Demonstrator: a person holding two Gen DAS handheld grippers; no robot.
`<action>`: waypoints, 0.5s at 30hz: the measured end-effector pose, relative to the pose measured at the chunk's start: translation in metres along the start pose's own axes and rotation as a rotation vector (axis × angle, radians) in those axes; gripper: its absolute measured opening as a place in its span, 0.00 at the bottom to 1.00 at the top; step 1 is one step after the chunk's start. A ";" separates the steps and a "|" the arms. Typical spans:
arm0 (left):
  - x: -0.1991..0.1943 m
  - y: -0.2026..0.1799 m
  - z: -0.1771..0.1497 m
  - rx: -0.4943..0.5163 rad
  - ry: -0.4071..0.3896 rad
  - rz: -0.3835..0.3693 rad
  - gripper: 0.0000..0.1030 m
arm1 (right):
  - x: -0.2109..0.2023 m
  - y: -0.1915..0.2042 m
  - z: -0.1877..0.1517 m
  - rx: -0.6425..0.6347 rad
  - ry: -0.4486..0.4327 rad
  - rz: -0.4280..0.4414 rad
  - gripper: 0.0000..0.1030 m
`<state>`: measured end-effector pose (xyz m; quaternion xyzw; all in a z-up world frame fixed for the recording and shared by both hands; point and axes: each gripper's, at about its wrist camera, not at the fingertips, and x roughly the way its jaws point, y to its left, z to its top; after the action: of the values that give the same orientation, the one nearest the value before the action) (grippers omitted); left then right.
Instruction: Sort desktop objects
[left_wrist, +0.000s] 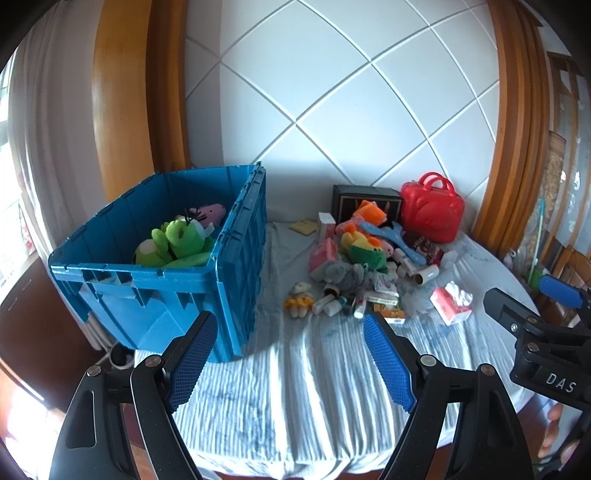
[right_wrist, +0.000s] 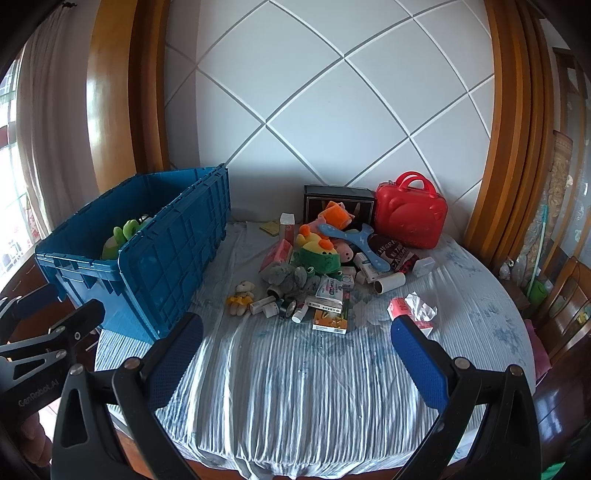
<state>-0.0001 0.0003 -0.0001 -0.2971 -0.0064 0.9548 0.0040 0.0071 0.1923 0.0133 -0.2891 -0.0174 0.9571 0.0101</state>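
While both the left tongs (left_wrist: 291, 358) and right tongs (right_wrist: 295, 358) hang wide open and empty above the striped-cloth counter (right_wrist: 295, 387), the small yellow-dressed plush bear (right_wrist: 241, 292) lies ahead and slightly left of the right tongs, upright long axis, blue plastic crate (left_wrist: 155, 280) just beyond the left.

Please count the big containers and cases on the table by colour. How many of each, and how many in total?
Blue: 1, the crate
Red: 1, the case
Black: 1, the box
Total: 3
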 end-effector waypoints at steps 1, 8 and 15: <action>0.000 0.000 0.000 0.003 0.001 0.000 0.80 | -0.001 0.000 0.000 0.001 0.000 0.000 1.00; 0.011 0.006 -0.003 0.000 0.018 -0.028 0.80 | 0.004 -0.001 0.000 0.007 0.020 -0.003 1.00; 0.010 -0.005 0.002 0.018 0.006 -0.003 0.80 | 0.005 -0.003 0.002 0.003 0.015 -0.003 1.00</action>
<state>-0.0093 0.0053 -0.0044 -0.3000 0.0017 0.9539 0.0084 0.0022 0.1951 0.0123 -0.2962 -0.0162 0.9549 0.0120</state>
